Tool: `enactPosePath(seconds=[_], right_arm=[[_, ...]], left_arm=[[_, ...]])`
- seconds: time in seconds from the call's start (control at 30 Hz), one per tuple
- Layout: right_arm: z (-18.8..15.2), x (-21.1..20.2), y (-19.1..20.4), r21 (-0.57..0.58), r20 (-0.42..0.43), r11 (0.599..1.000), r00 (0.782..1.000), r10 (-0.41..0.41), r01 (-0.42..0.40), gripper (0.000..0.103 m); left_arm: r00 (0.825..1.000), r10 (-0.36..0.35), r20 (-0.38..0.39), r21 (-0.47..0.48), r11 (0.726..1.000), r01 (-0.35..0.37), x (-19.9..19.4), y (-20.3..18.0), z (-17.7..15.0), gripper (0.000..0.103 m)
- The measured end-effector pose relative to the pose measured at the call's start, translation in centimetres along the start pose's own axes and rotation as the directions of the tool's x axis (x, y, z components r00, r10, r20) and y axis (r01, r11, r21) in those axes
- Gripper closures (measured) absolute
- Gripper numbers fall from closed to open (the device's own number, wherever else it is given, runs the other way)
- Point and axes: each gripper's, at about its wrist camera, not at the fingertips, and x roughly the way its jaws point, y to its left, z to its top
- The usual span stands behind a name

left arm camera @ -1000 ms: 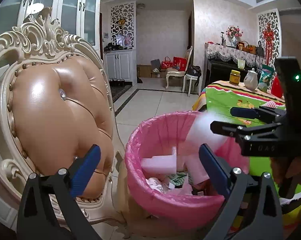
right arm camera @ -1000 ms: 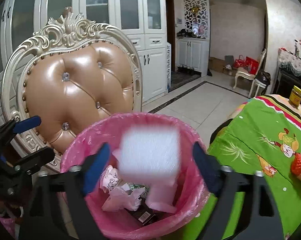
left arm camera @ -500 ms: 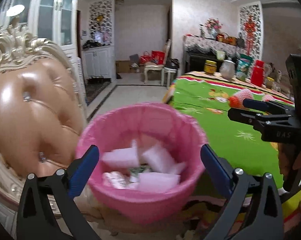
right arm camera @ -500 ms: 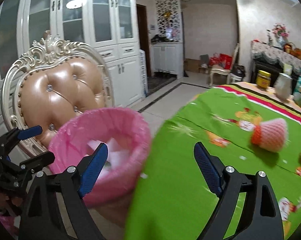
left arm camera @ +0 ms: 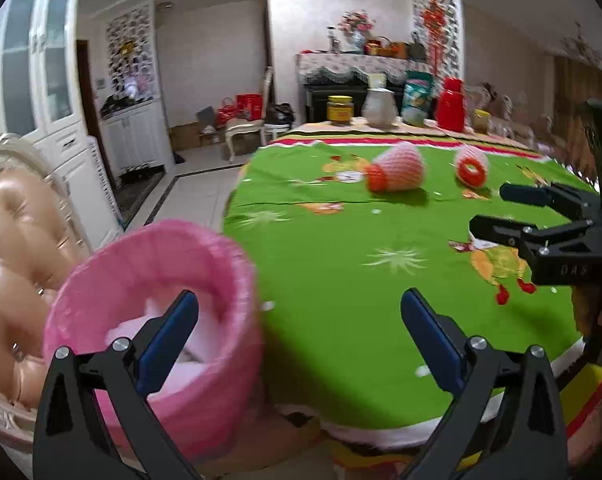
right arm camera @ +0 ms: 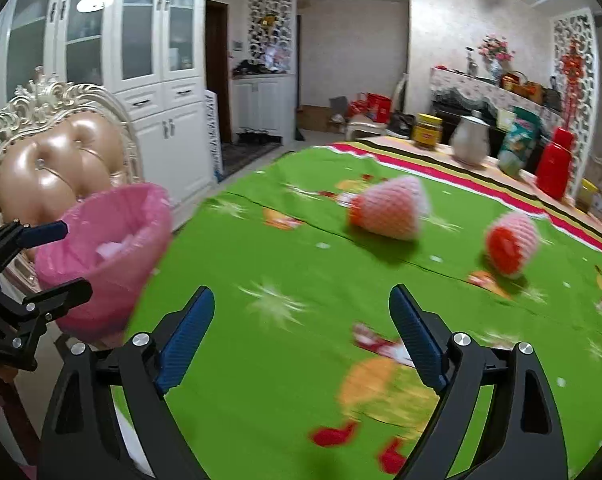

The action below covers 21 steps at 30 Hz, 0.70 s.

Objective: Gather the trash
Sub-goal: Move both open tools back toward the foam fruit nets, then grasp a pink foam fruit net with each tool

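A pink-lined trash bin (left arm camera: 153, 312) stands by the table's left edge and holds white foam pieces (left arm camera: 205, 332); it also shows in the right wrist view (right arm camera: 105, 248). Two pink foam fruit nets (right arm camera: 389, 208) (right arm camera: 511, 240) lie on the green tablecloth (right arm camera: 301, 264), ahead of both grippers. My left gripper (left arm camera: 299, 336) is open and empty, between the bin and the table. My right gripper (right arm camera: 301, 332) is open and empty over the table's near part. Both nets show in the left wrist view (left arm camera: 397, 170) (left arm camera: 471, 166).
A tan padded chair (right arm camera: 57, 164) stands behind the bin. A yellow-lidded jar (right arm camera: 428, 130), a white jug (right arm camera: 471, 142), a snack bag (right arm camera: 517, 148) and a red flask (right arm camera: 555, 164) stand along the table's far edge. White cabinets (right arm camera: 141, 80) line the left wall.
The white foam piece dropped from my right gripper into the bin. Both grippers then swung right, away from the bin toward the table and the foam nets.
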Motion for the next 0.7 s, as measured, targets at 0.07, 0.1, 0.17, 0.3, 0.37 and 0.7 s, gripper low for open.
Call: enactPosePath(seconds=[0.07, 0.1, 0.17, 0.3, 0.37, 0.7], right_arm=[[-0.3, -0.5, -1.7, 0.012, -0.007, 1.000, 1.000, -0.026, 0.026, 0.018], [-0.5, -0.8, -2.5, 0.020, -0.013, 0.999, 0.999, -0.036, 0.036, 0.017], [-0.7, -1.1, -3.9, 0.033, -0.024, 0.998, 0.998, -0.056, 0.056, 0.016], [-1.0, -1.7, -6.5, 0.047, -0.038, 0.995, 0.995, -0.089, 0.091, 0.016], [-1.1, -1.9, -7.7, 0.055, -0.043, 0.993, 0.994, -0.100, 0.102, 0.016], [-1.6, 0.0, -13.2, 0.112, -0.109, 0.982, 0.984, -0.139, 0.151, 0.016]], left_arm=[[1.000, -0.017, -0.007, 0.029, 0.999, 0.018, 0.7, -2.0, 0.4, 0.005], [1.000, -0.023, -0.010, 0.037, 0.999, 0.023, 0.8, -2.5, 0.5, 0.005], [0.999, -0.041, -0.018, 0.060, 0.997, 0.042, 1.4, -4.3, 0.9, 0.005], [0.997, -0.066, -0.040, 0.093, 0.993, 0.069, 2.6, -6.7, 1.3, 0.005], [0.997, -0.068, -0.047, 0.111, 0.991, 0.073, 3.1, -7.7, 1.4, 0.005], [0.991, -0.100, -0.090, 0.116, 0.987, 0.110, 7.2, -10.1, 3.5, 0.005]])
